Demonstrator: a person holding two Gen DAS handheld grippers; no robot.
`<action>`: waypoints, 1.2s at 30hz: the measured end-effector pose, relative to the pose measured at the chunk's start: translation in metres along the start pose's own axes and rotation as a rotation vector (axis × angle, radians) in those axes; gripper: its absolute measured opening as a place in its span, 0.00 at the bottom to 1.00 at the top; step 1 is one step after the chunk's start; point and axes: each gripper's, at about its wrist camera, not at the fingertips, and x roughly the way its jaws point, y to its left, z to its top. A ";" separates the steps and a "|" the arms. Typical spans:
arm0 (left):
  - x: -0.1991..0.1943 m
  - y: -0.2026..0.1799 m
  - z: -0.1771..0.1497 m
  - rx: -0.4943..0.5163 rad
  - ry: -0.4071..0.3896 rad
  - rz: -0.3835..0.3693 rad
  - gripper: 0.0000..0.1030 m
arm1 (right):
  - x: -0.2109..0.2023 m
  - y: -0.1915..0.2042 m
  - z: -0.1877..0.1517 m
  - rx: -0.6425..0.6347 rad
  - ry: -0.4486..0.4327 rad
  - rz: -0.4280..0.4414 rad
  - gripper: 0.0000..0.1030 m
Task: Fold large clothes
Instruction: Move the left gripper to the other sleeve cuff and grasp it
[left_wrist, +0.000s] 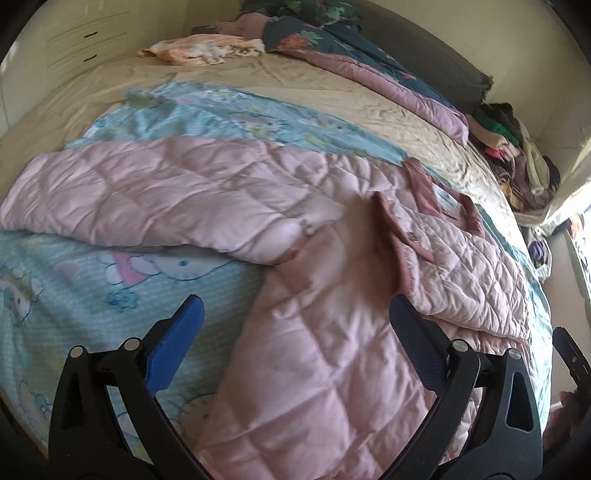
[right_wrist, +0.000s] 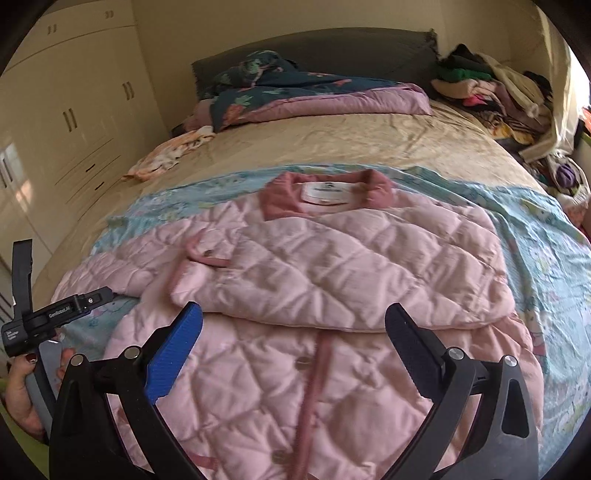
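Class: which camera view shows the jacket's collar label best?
The right wrist view: the label faces the camera, centred inside the collar. The left wrist view shows the label only small, slanted and off to the side.

A pale pink quilted jacket (right_wrist: 332, 280) is laid flat, front up, on the bed. Diamond stitching is seen across the whole fabric. A darker pink collar (right_wrist: 328, 195) with a white label (right_wrist: 327, 192) is located at 12 o'clock in the right wrist view. One sleeve (right_wrist: 369, 273) is folded across the chest. The other sleeve (left_wrist: 147, 192) is stretched out toward 9 o'clock. A dark pink button placket (right_wrist: 314, 387) runs toward 6 o'clock, buttons closed.
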 end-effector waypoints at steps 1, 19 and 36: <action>-0.001 0.005 -0.001 -0.010 -0.002 0.001 0.91 | 0.001 0.006 0.000 -0.008 0.000 0.004 0.96; -0.011 0.084 0.000 -0.119 -0.026 0.053 0.91 | 0.029 0.107 0.005 -0.146 0.033 0.096 0.96; -0.006 0.153 0.011 -0.240 -0.051 0.084 0.91 | 0.059 0.171 -0.002 -0.236 0.087 0.156 0.96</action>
